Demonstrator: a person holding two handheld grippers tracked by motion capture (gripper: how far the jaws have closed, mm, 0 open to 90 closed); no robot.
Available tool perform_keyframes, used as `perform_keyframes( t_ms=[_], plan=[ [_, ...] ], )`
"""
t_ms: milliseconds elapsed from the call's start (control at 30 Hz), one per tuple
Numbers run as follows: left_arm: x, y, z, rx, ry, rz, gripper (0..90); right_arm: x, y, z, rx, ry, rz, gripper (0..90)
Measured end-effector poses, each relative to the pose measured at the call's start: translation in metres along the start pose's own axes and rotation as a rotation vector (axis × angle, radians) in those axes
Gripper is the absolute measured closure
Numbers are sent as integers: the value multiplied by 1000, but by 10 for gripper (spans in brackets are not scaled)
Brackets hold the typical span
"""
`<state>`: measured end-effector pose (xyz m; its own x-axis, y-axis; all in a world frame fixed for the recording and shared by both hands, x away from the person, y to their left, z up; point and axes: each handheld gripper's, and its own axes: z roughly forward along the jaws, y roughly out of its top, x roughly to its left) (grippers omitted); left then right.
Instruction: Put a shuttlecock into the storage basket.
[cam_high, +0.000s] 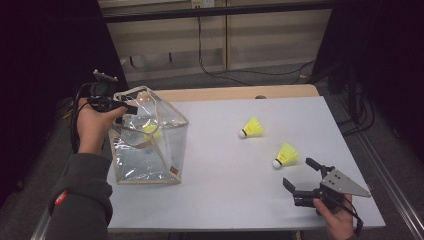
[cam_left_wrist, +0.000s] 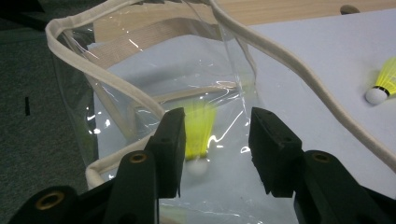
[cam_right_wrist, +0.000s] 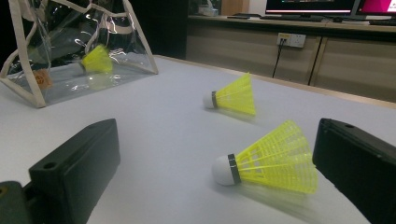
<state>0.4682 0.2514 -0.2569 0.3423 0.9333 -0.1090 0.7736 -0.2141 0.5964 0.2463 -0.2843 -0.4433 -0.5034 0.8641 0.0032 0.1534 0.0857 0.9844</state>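
Observation:
A clear plastic bag with beige trim stands at the table's left. My left gripper hovers at its upper rim, held in a hand. In the left gripper view its jaws stand apart, and a blurred yellow shuttlecock lies beyond them inside the bag, touched by neither pad. Two more yellow shuttlecocks lie on the table, one far and one near. My right gripper is open just short of the near shuttlecock, which lies between the lines of its jaws.
The white tabletop has a wooden strip along its far edge. Beyond it run cables and a low cabinet. The far shuttlecock lies between the right gripper and the bag.

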Motion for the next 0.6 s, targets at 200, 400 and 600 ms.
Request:
perform_keyframes(
  t_ms=[200, 400, 600],
  plan=[
    [-5, 3, -6, -18, -26, 1, 519, -1, 0, 0, 0, 0, -5, 8],
    [-17, 8, -12, -26, -94, 18, 482, 0, 0, 0, 0, 0, -9, 8],
    [-28, 12, -15, -37, -129, 28, 448, 0, 1, -1, -3, -2, -7, 8]
  ],
)
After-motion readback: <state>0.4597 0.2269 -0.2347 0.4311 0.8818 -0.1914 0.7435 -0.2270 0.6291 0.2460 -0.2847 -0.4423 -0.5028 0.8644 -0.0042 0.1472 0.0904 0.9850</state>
